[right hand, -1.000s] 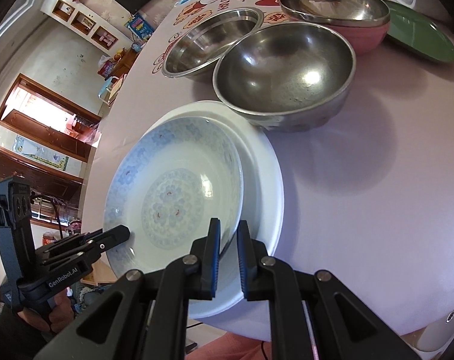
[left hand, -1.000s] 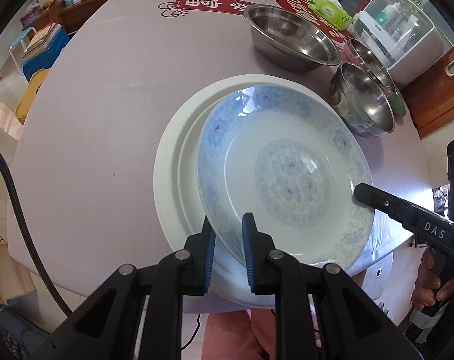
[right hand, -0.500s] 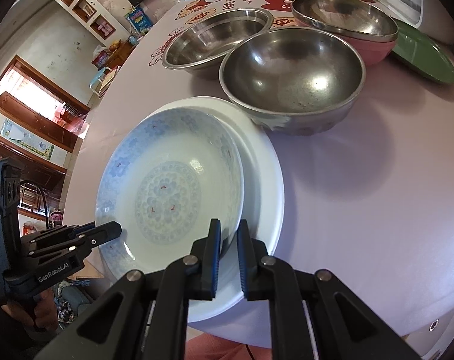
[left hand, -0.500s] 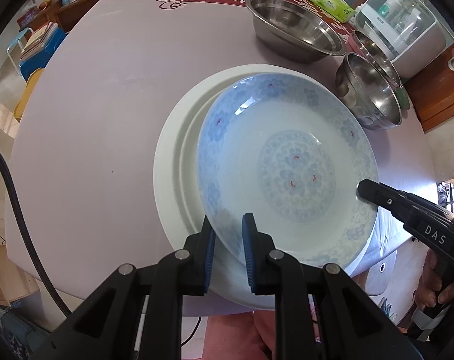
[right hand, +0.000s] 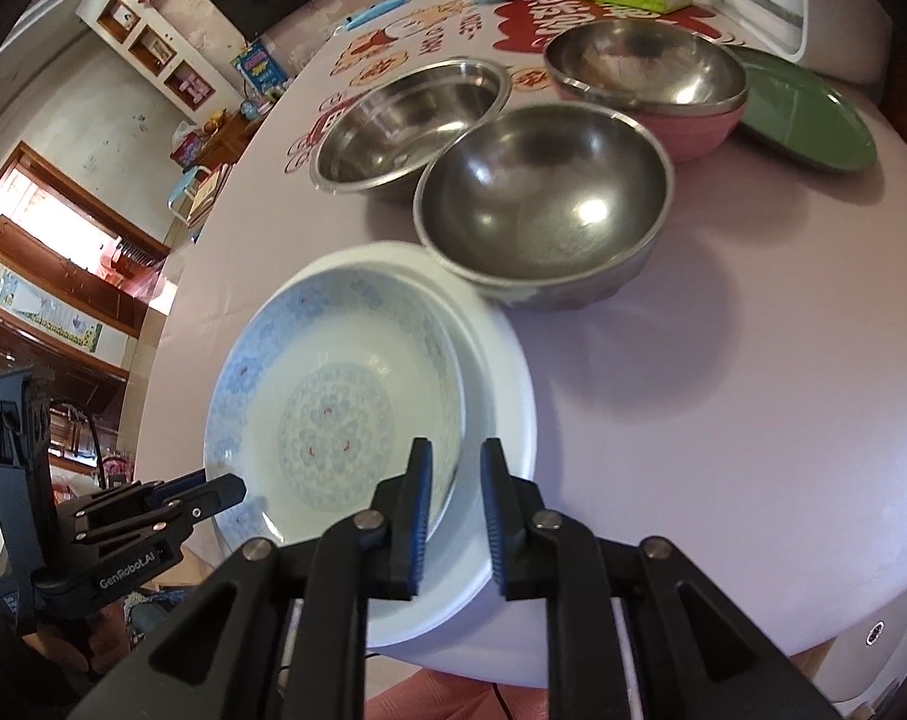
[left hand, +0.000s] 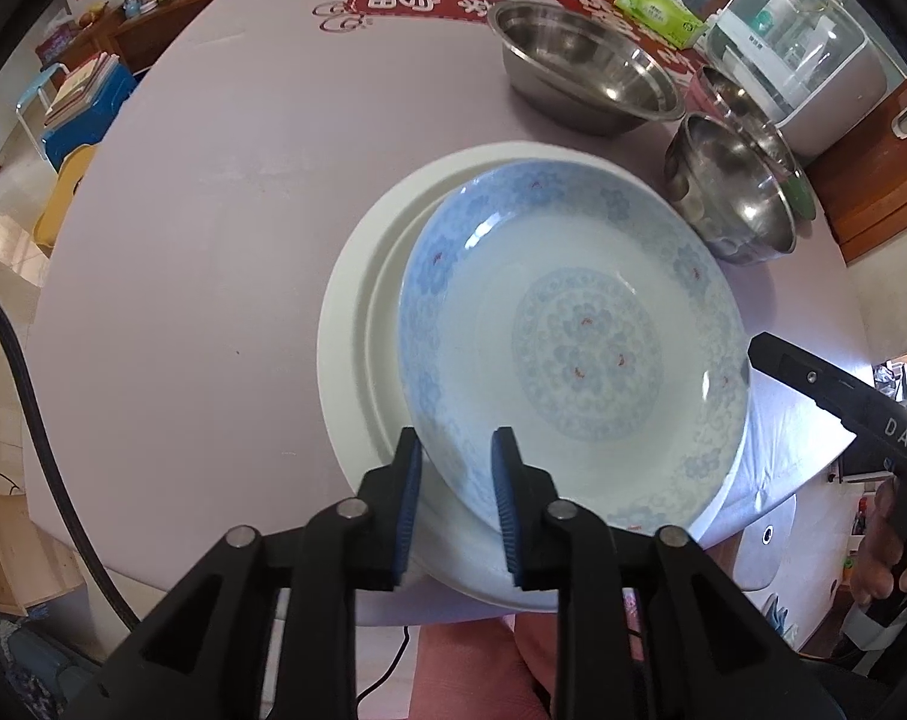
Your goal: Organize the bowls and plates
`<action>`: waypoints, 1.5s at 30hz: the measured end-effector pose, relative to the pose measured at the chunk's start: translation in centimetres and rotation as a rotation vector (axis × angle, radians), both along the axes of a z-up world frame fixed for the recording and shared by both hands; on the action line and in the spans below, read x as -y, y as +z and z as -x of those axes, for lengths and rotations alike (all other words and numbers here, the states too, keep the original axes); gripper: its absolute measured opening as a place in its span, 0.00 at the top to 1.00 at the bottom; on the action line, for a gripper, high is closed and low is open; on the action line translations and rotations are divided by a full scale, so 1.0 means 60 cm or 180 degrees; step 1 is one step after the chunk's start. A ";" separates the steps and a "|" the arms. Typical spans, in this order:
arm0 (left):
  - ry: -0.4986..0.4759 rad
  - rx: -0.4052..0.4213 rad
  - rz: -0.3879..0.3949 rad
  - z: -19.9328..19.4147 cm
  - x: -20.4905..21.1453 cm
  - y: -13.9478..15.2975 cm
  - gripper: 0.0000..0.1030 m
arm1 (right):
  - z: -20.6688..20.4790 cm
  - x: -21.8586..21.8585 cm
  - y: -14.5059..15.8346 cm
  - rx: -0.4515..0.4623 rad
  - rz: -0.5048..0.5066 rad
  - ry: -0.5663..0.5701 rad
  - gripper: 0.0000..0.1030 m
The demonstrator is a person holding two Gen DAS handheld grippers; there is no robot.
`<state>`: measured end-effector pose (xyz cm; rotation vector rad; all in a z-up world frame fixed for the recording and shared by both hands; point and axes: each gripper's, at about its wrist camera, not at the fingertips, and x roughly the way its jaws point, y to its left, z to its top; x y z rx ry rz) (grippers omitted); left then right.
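The blue plate (left hand: 573, 354), smooth and breakable, is being let go at its rim as both claws, left (left hand: 456, 480) and right (right hand: 456, 492), open.

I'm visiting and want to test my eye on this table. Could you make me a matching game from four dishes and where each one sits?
Things:
1. blue-patterned plate
2. white plate
3. green plate
4. pink bowl

Places:
A. under a steel bowl
B. far right of the table, beside the pink bowl
C. on top of the white plate
D. directly on the tablecloth, at the near edge

Pairs: 1-C, 2-D, 3-B, 4-A
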<state>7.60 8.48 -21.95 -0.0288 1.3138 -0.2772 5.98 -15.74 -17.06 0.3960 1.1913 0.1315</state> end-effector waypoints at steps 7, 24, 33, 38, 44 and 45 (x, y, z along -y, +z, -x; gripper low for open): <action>0.0079 0.0195 -0.0075 0.014 0.002 0.046 0.49 | 0.000 0.023 0.017 0.0088 -0.0016 -0.0049 0.79; 0.0297 0.0341 -0.0012 0.034 0.127 0.125 0.33 | -0.007 0.180 0.037 0.0220 -0.0157 -0.0106 0.60; 0.0258 0.0511 -0.0033 0.024 0.241 0.160 0.27 | -0.020 0.300 0.051 0.0278 -0.0122 -0.0259 0.46; 0.0170 0.0568 -0.0047 0.001 0.308 0.176 0.27 | -0.032 0.369 0.049 0.0284 -0.0059 -0.0353 0.45; -0.0005 0.0613 -0.0173 -0.040 0.382 0.194 0.26 | -0.052 0.433 0.041 0.0270 -0.0003 -0.0404 0.45; -0.0042 0.0612 -0.0198 -0.049 0.396 0.198 0.25 | -0.055 0.445 0.039 0.0272 0.0004 -0.0409 0.45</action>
